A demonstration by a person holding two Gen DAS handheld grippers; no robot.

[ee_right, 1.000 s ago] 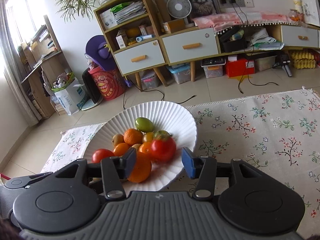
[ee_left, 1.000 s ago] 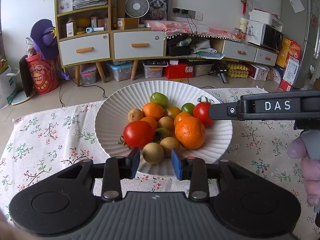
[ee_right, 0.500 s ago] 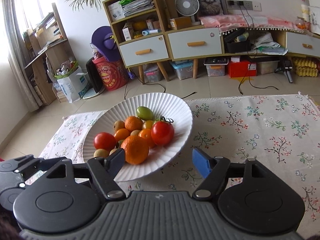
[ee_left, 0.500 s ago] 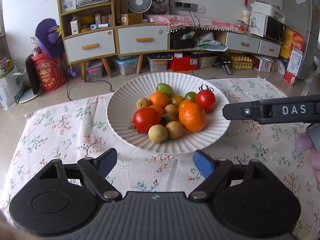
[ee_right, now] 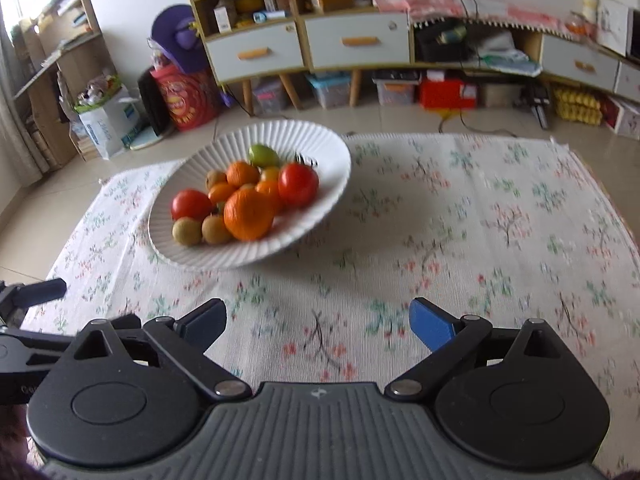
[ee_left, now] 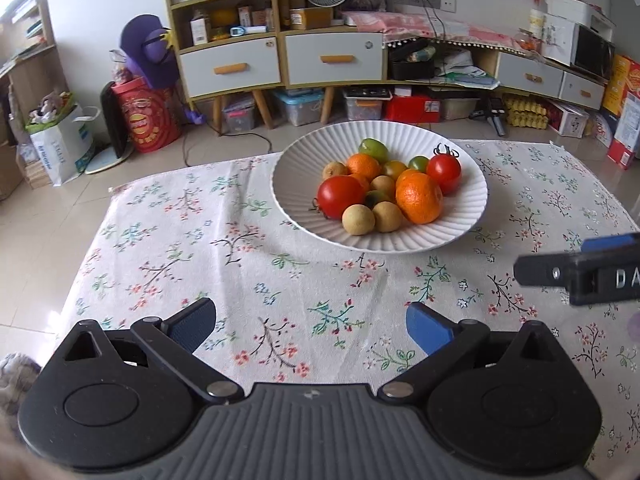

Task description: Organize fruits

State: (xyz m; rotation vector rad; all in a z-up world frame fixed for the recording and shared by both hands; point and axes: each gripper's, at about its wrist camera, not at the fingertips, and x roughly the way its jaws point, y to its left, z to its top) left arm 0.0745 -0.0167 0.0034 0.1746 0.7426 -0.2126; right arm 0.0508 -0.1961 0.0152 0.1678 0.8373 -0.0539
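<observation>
Lettering "DA" — right tongs (ee_left: 576,276) — white, cropped.

Plate (ee_left: 460,236) sits on the tablecloth (ee_left: 200,248), toward its far side. Fruits (ee_left: 384,188) are heaped in the plate's middle, touching each other. Left gripper (ee_left: 310,326) hangs over the cloth's near edge, plate ahead and slightly right of it. Right gripper (ee_right: 318,322) is just beside it on the right, plate ahead-left. Cabinet (ee_left: 280,56) stands on the floor behind the cloth, against the wall.
</observation>
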